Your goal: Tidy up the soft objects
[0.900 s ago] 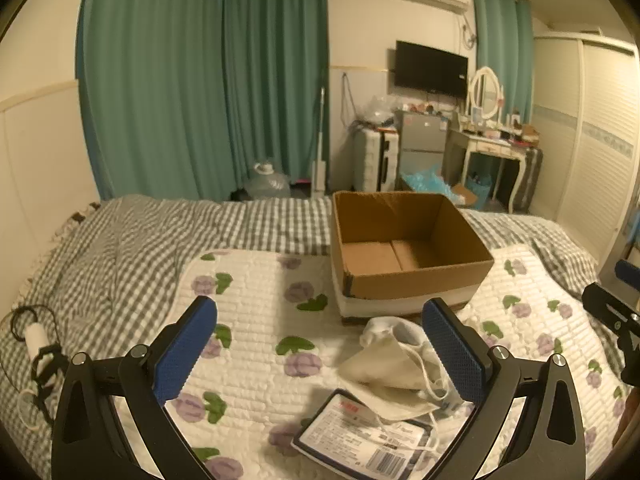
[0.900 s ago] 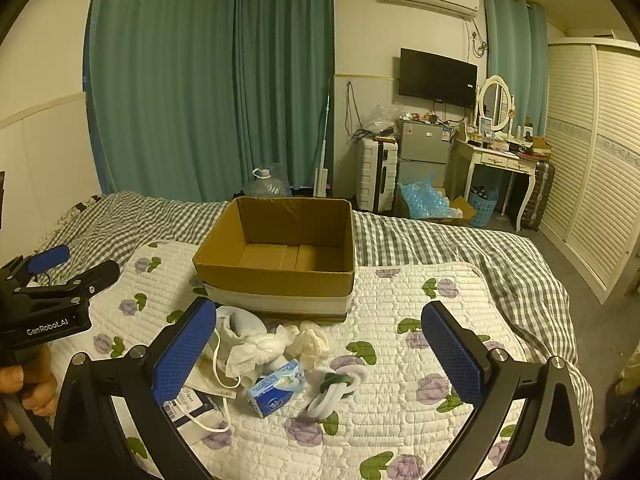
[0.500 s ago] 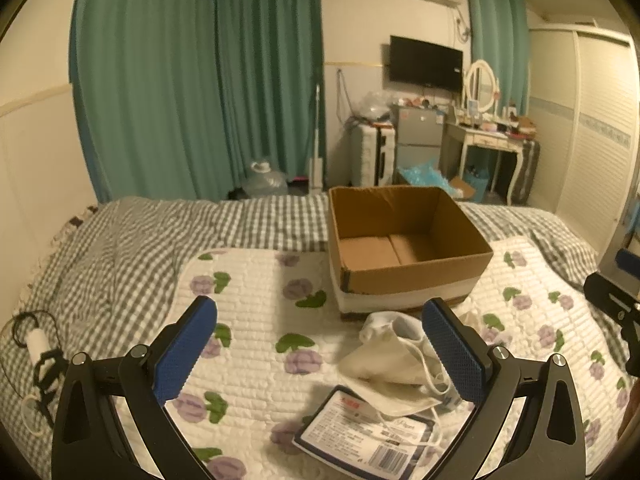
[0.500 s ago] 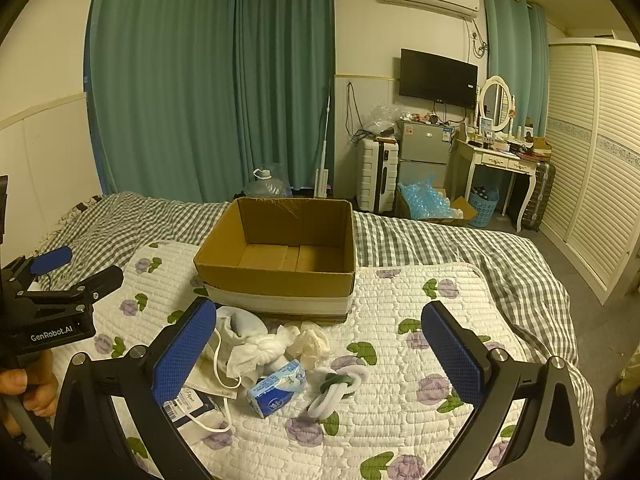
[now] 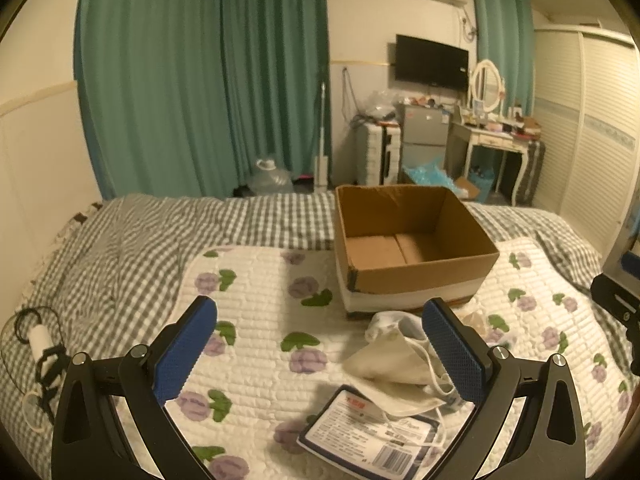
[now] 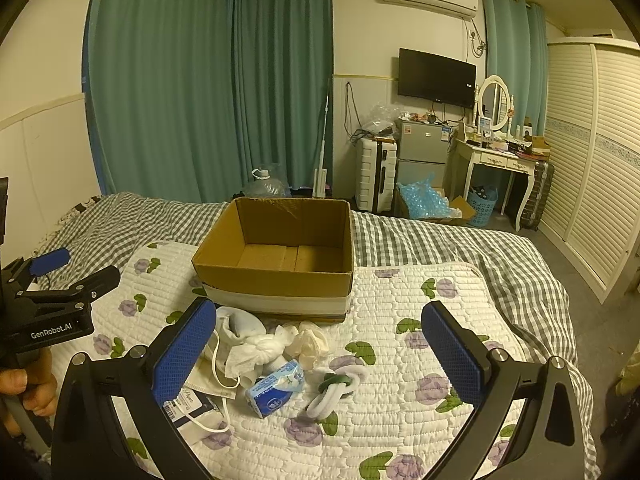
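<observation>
Both grippers were held above the quilt (image 6: 400, 432), jaws spread wide and nothing gripped: the left gripper (image 5: 320, 354) over the pile's left edge, the right gripper (image 6: 316, 350) over its middle. The soft things lay in a loose heap on the quilt, just in front of the empty box (image 6: 280, 256).

Taken left to right in the right wrist view:
- A flat printed packet (image 6: 188, 402) lay lowest, likely slick and best pinched at an edge.
- A cloth bag (image 6: 236, 326) with cords was limp, and bunched fabric could be taken rather than a cord.
- A knotted white cloth (image 6: 262, 350) offered its knot as a firm hold.
- A tissue pack (image 6: 276, 386) looked light and squashy, likely slippery in its wrapper.
- The hair ties (image 6: 336, 390) were judged springy, to be caught across one loop.
</observation>
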A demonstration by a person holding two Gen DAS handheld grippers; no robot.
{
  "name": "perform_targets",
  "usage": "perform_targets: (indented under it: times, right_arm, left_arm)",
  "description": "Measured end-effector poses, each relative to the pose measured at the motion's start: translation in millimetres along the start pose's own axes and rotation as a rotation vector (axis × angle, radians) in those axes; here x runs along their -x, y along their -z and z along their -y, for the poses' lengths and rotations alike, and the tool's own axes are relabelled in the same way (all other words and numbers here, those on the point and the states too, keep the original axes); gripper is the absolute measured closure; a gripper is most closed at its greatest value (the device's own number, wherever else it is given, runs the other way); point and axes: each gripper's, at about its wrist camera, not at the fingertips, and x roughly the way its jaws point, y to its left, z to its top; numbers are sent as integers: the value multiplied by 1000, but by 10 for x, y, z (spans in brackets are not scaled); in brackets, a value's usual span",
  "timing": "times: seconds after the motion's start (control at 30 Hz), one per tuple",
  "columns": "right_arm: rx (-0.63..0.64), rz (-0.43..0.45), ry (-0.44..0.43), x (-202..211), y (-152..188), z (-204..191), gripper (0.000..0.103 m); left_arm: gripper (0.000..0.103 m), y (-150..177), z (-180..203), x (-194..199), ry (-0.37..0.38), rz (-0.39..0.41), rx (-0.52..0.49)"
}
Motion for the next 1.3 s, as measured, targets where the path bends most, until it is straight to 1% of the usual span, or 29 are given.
perform_targets:
  times: [0.47, 1.0, 1.3]
  right_arm:
    - [-7, -9, -2, -12, 0, 21, 0]
    - [-54, -24, -11, -42, 13, 100, 0]
    - [-27, -15, -3, -53, 21, 83, 0]
  left_arm:
    - [0, -6, -2, -2, -22, 0, -9]
    - [0, 4, 25, -5, -7, -9, -16]
    - [0, 54, 75, -75, 15, -43, -33]
